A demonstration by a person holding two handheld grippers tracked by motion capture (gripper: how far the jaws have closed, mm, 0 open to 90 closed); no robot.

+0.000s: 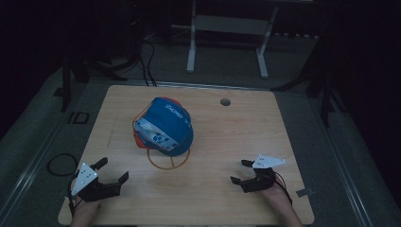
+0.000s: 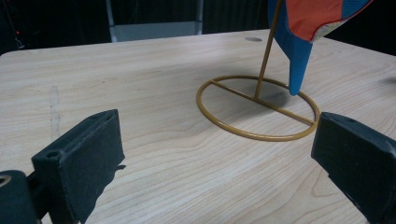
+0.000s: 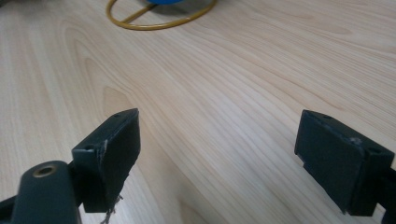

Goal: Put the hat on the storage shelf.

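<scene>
Claws left (image 1: 113,171) and right (image 1: 239,171) rest wide open, empty, near the cap (image 1: 165,125).

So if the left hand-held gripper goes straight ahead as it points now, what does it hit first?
Probably the stand's gold ring base, which lies just ahead between the open jaws of the left hand-held gripper, with the cap hanging above it. Bare table before that.

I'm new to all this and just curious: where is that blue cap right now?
In the high view the blue cap hangs on a gold wire stand near the middle of the wooden table, slightly left, ahead of both grippers.
</scene>
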